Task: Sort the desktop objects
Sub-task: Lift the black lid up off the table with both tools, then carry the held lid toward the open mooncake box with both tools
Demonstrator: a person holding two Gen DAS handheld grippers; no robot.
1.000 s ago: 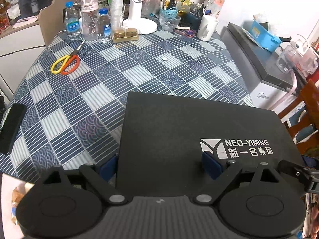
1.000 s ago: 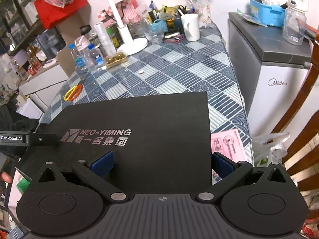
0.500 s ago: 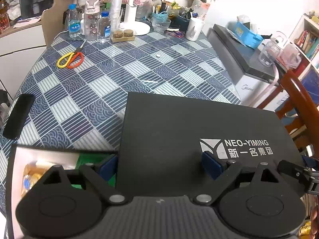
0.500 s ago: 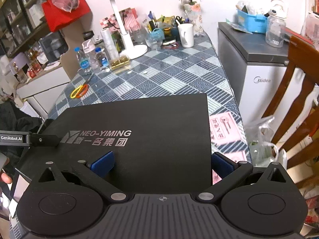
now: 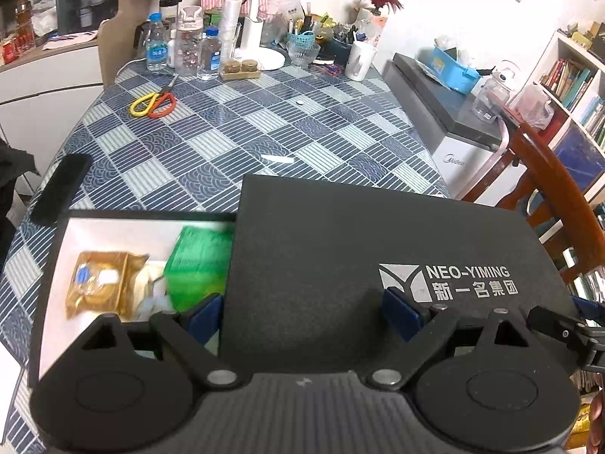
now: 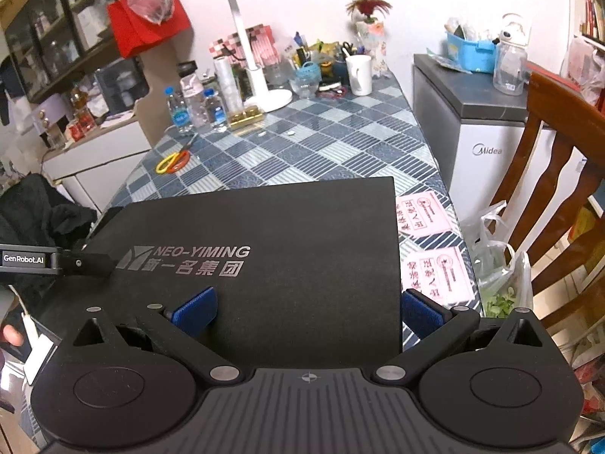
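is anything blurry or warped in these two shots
Left wrist view: the green packet and gold packet inside the open box are motion-smeared, while the black lid stays sharp. Right wrist view: sharp, though fisheye bends the wooden chair.

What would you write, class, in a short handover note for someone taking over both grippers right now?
Left gripper and right gripper: each appears to clasp the black lid, one at each side edge; jaws spread wide.
The lid is held above the open box, shifted right, uncovering a gold packet and a green pack inside.
Scissors lie loose on the table.
Done: some items boxed. Left: unclear whether more goes in; seat the lid.
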